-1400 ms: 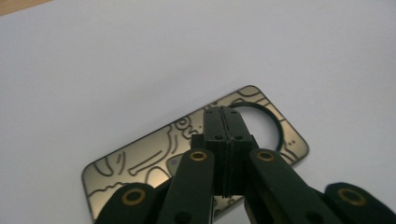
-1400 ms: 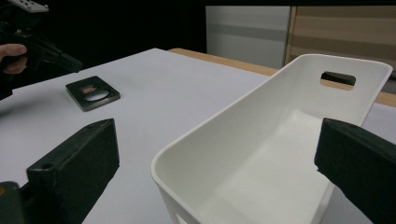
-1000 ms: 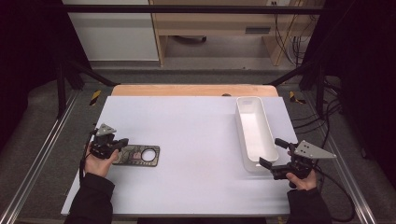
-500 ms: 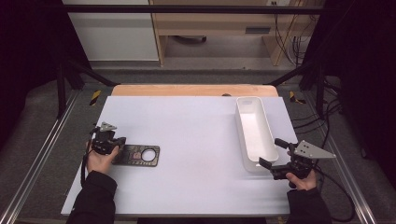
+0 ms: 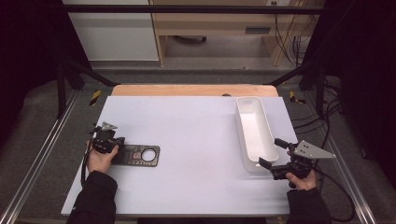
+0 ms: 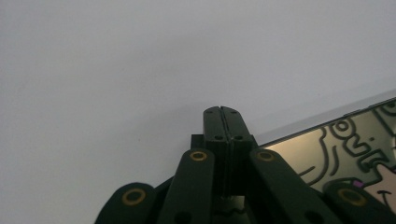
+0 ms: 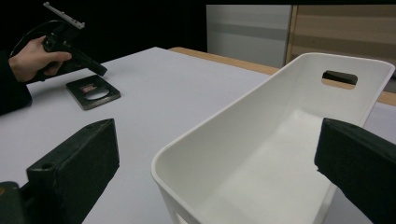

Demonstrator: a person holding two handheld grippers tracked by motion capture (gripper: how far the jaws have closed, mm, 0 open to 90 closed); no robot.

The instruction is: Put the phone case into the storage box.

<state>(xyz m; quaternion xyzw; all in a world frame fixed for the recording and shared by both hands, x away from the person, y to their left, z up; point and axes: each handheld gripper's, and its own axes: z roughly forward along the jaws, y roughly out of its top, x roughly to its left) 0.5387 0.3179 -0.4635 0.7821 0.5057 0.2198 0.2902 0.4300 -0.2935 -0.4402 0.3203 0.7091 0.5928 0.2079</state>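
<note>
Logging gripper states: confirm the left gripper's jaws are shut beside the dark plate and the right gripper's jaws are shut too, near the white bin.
Wrong on the right gripper: the right gripper view shows its jaws wide open around the white bin end. The left gripper is shut beside the dark plate.

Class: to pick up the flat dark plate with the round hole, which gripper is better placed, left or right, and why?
Left. The left gripper sits right at the end of the dark plate, jaws shut. The right gripper is open at the near end of the white bin, across the table.
</note>
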